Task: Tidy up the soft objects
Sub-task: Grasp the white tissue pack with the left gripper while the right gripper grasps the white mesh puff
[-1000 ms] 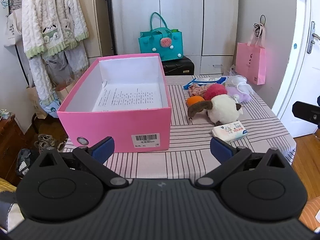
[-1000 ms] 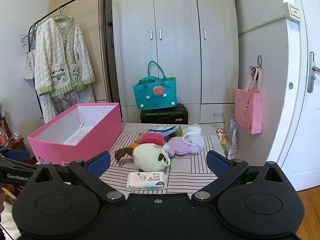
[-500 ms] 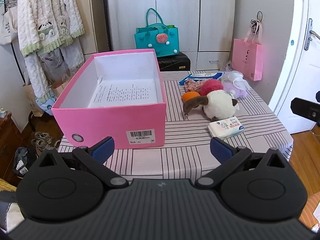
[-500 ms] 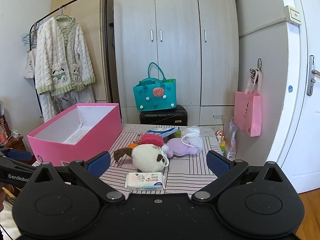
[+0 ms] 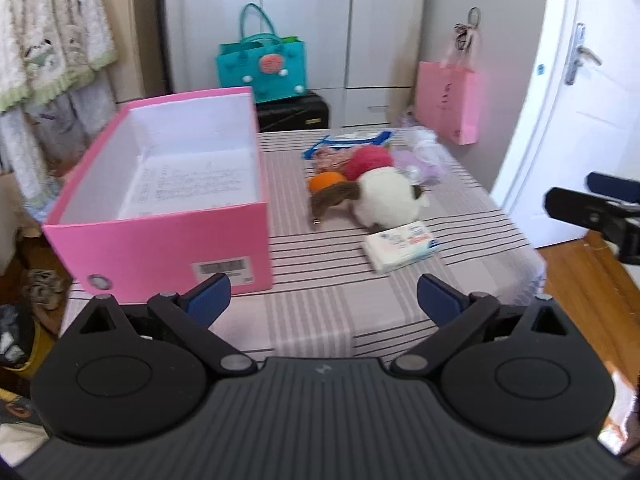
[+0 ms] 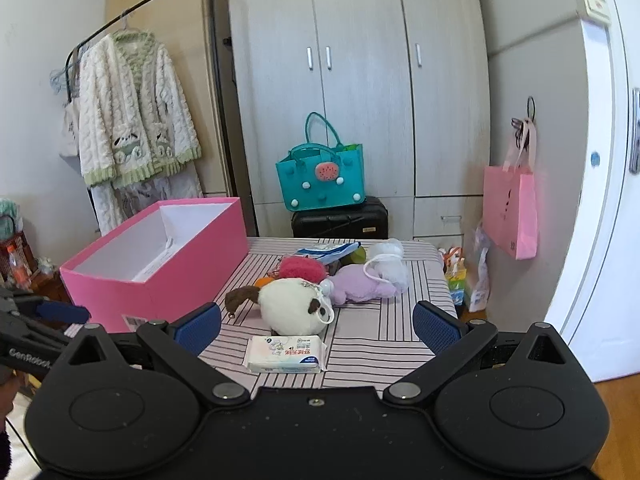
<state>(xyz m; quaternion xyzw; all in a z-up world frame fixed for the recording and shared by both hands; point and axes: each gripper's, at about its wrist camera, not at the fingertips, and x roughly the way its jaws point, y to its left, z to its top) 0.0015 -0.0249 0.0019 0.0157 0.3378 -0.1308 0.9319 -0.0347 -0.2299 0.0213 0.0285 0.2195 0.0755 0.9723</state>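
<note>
Right hand-held gripper is hovering low in frame, jaws spread wide, gripping nothing; left hand-held gripper is likewise gaping and empty. Just beyond, a white plastic tissue pack is lying on the striped-cloth worktop. Mid-frame, a round white-and-brown plush toy is touching a lilac plush and a red fuzzy ball. At left, the open pink cardboard box is waiting. Risk: crowded toys, so a grab may be snagging a neighbour or the keychain loop.
</note>
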